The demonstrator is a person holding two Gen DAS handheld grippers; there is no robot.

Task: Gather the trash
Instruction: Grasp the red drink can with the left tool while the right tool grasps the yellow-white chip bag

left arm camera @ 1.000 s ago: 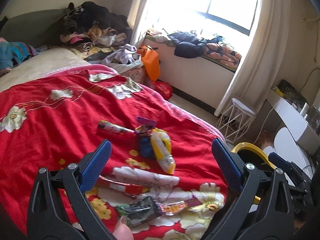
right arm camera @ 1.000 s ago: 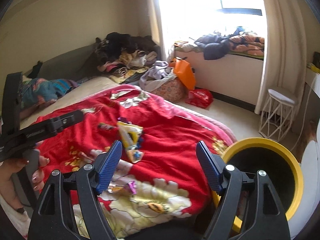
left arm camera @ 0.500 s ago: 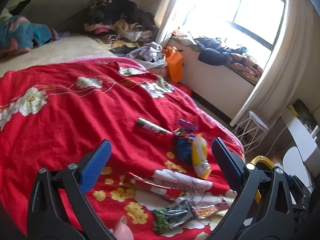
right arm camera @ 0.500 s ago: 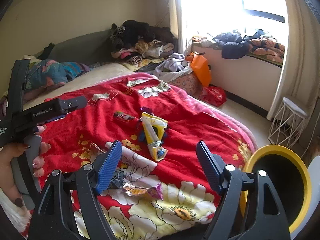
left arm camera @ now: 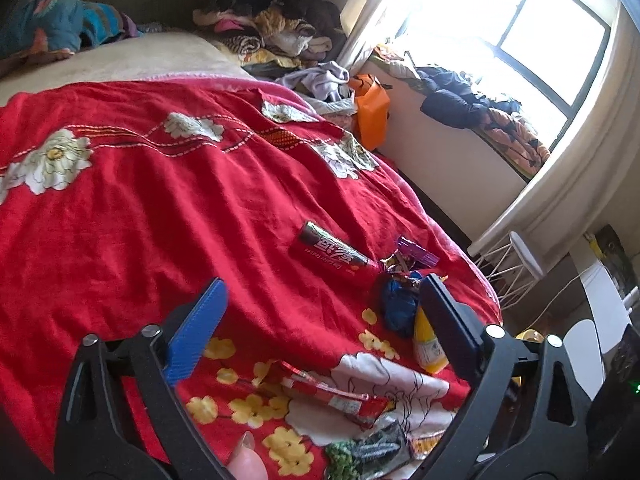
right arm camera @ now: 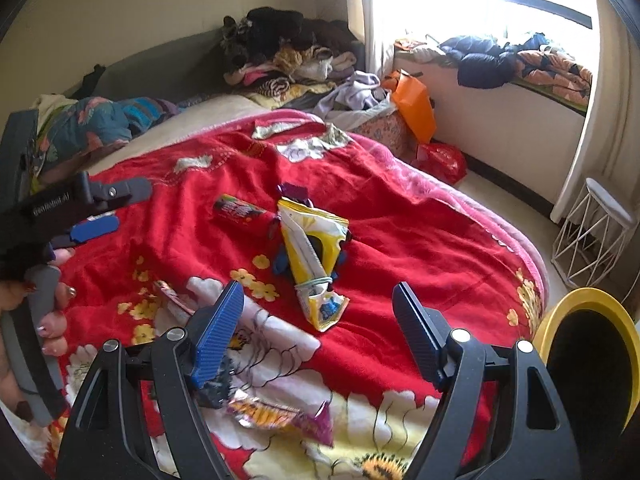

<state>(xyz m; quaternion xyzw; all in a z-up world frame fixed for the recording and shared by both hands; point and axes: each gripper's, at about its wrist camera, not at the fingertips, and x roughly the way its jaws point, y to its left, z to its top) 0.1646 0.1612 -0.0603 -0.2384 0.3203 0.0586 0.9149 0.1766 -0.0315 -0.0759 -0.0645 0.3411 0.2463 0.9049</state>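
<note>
A crumpled green and black wrapper (left arm camera: 370,450) is cut off by the lower edge of the left wrist view and half hidden behind the left gripper (left arm camera: 320,320); its print cannot be read. A blue crumpled wrapper (left arm camera: 398,306) is partly covered by the near finger of that gripper, and a yellow snack bag (right arm camera: 312,256) is seen there only as a yellow end. In the right wrist view a dark wrapper is mostly hidden behind the blue pad of the right gripper (right arm camera: 318,330). A round yellow-rimmed black bin (right arm camera: 592,356) is cut off at the right edge, beside the foot corner of the bed.

The jaws of the left gripper are set wide and are closing a little; nothing is pressed between them, and only the red floral bedspread (left arm camera: 160,200) is seen in the gap. The jaws of the right gripper are parted wide and nothing is gripped.

The trash is scattered on the bedspread toward the foot of the bed: a long dark red candy bar wrapper (left arm camera: 334,254), a purple foil wrapper (left arm camera: 416,250) just beside it, a flat red wrapper (left arm camera: 332,396) nearer the bed's edge, and an orange and pink foil wrapper (right arm camera: 280,416) below the right gripper. A hand (right arm camera: 48,308) is seen around the left gripper's grey handle.
</note>
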